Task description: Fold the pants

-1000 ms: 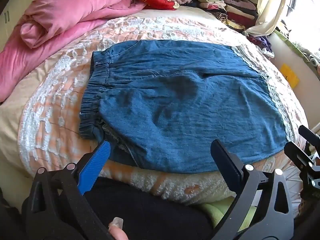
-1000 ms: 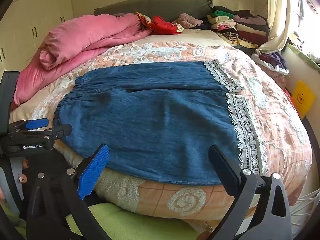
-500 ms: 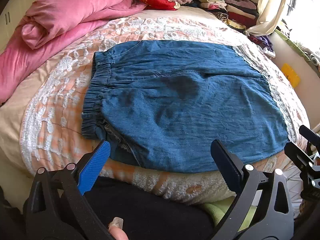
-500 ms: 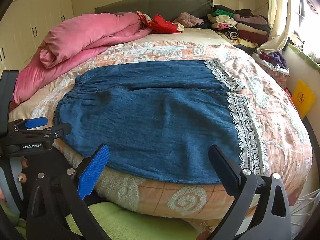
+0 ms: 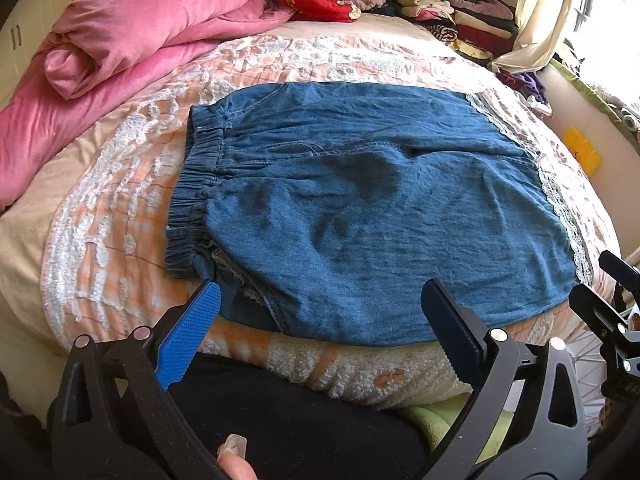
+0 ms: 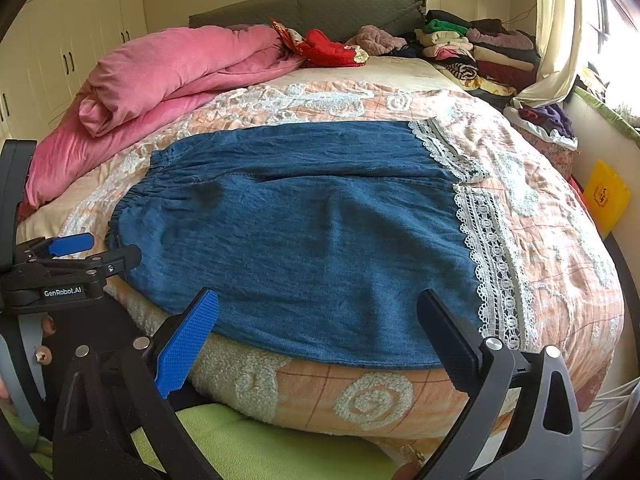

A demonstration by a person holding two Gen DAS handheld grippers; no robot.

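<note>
Blue denim pants [image 5: 360, 208] with a white lace hem [image 6: 492, 256] lie flat across the bed, elastic waistband [image 5: 196, 184] to the left, hem to the right. They also fill the middle of the right wrist view [image 6: 312, 236]. My left gripper [image 5: 320, 320] is open and empty, just short of the pants' near edge by the waistband end. My right gripper [image 6: 316, 320] is open and empty, at the near edge toward the hem end. The left gripper shows at the left of the right wrist view [image 6: 72, 264].
The pants rest on a peach quilt [image 6: 540, 200] with white lace patches. A rolled pink duvet [image 5: 132, 24] lies far left. Stacked folded clothes [image 6: 476, 48] and a red garment [image 6: 328, 48] sit by the headboard. A yellow bag [image 6: 606, 196] stands right of the bed.
Both grippers have crept slightly forward and up toward the pants. The pants have not moved and both grippers stay open.
</note>
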